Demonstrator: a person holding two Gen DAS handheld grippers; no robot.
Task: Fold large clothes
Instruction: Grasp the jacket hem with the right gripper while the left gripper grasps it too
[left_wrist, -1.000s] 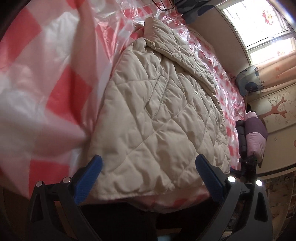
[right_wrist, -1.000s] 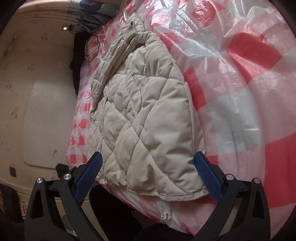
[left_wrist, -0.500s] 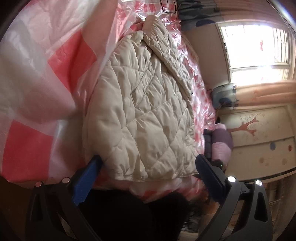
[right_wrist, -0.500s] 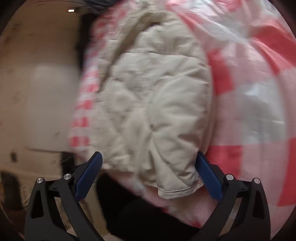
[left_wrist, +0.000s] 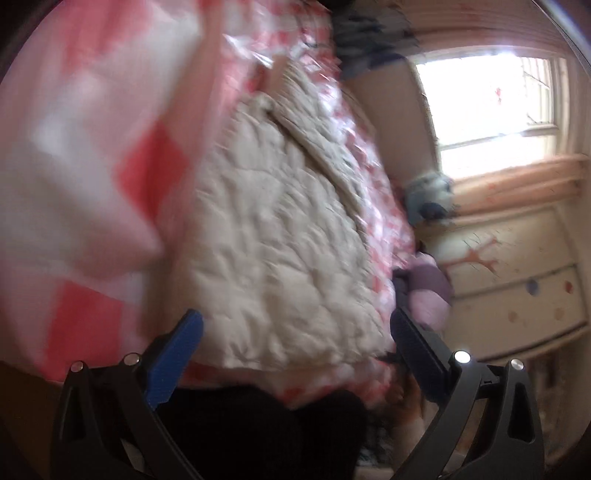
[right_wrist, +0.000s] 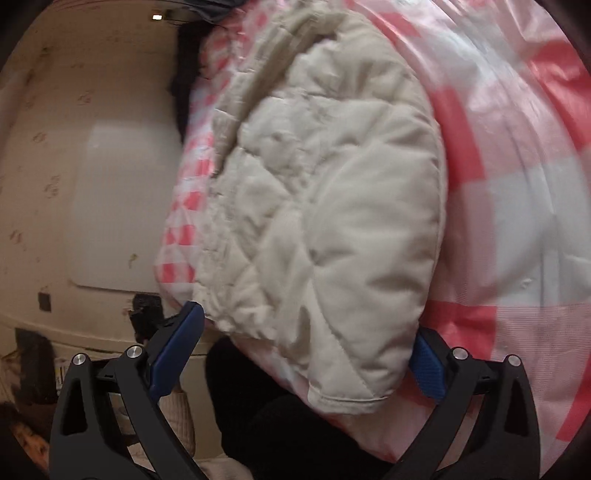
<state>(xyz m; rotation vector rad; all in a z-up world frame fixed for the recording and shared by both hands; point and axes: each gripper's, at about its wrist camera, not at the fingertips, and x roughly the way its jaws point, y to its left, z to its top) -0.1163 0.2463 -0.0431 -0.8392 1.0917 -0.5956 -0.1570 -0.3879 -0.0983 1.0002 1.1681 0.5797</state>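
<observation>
left wrist view: the quilted beige jacket (left_wrist: 280, 251) is lying spread flat on the red-and-white checked plastic sheet (left_wrist: 92, 177) covering the bed, probably so its hem is hanging within reach at the near edge. the left gripper (left_wrist: 295, 332) is gaping wide, its blue pads (left_wrist: 177, 350) straddling the hem and gripping nothing; the picture is blurring.

right wrist view: the jacket (right_wrist: 332, 206) is sitting at the sheet's (right_wrist: 517, 184) edge, its near corner drooping over. the right gripper (right_wrist: 306, 343) is standing fully spread around that corner; whether the right pad is touching the cloth i cannot tell.
</observation>
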